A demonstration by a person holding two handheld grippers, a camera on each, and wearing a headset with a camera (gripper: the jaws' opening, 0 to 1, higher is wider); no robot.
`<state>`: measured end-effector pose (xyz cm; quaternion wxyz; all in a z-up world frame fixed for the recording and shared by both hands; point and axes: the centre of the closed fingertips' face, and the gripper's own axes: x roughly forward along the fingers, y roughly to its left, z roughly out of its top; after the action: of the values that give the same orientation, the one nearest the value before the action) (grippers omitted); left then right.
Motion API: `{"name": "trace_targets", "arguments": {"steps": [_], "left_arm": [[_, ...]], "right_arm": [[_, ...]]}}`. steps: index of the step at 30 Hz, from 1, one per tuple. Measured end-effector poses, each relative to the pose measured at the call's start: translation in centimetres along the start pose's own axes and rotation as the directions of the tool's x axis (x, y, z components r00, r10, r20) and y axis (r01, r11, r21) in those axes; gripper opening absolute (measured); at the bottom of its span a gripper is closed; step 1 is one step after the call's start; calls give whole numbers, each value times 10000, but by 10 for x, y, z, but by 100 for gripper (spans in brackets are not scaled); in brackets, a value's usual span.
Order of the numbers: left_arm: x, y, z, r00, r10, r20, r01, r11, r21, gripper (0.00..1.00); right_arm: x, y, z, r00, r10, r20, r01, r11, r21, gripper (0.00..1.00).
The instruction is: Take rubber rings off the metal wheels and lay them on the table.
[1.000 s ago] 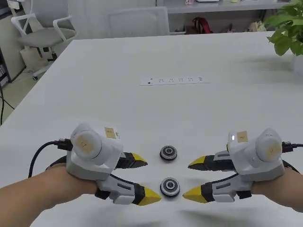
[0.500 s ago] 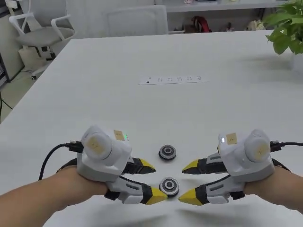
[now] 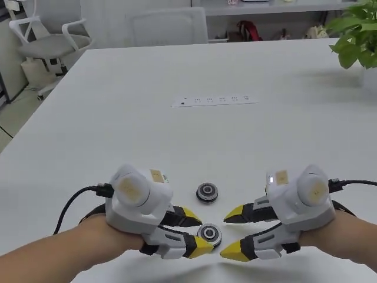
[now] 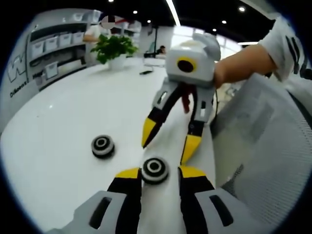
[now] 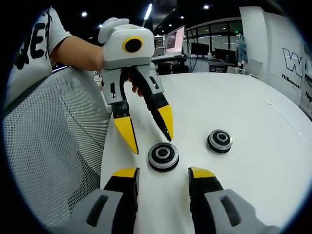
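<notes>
Black-and-silver wheels (image 3: 209, 234); white table (image 3: 177, 141) (jaws yellow).

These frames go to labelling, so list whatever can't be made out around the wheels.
Near wheel, head view: lower-left edge hidden behind a tip of the left gripper.
Same wheel, left gripper view: whether the jaws touch it, since their tips cover its sides.
Far wheel, head view: too small to tell rubber from metal.
Plant, head view: cut off by the right edge.

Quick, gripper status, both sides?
Left gripper: open, jaws either side of the near wheel, holding nothing.
Right gripper: open, holding nothing.
</notes>
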<state>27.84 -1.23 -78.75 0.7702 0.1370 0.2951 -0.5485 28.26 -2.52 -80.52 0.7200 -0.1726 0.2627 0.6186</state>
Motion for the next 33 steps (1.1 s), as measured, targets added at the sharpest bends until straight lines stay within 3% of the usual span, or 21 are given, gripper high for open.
{"name": "trace_targets", "arguments": {"steps": [11, 19, 25, 28, 33], "left_arm": [[9, 1, -2, 9998, 160, -137, -157, 9996, 225, 24], [13, 3, -2, 9982, 598, -76, -589, 9940, 917, 17], [12, 6, -2, 9968, 801, 60, -804, 9944, 689, 14], [12, 6, -2, 9964, 846, 114, -852, 9940, 681, 14], [12, 6, -2, 9958, 904, 125, -911, 9934, 702, 14]], "right_arm": [[2, 2, -2, 9999, 109, -65, -109, 9999, 11, 37], [6, 5, -1, 9998, 208, -31, -208, 9998, -29, 36], [10, 6, 0, 9996, 269, -42, -270, 9996, -70, 34], [11, 4, 7, 9993, 154, 329, -163, 9995, 287, 32], [12, 2, 10, 9991, -19, 428, -1, 9989, 472, 29]]}}
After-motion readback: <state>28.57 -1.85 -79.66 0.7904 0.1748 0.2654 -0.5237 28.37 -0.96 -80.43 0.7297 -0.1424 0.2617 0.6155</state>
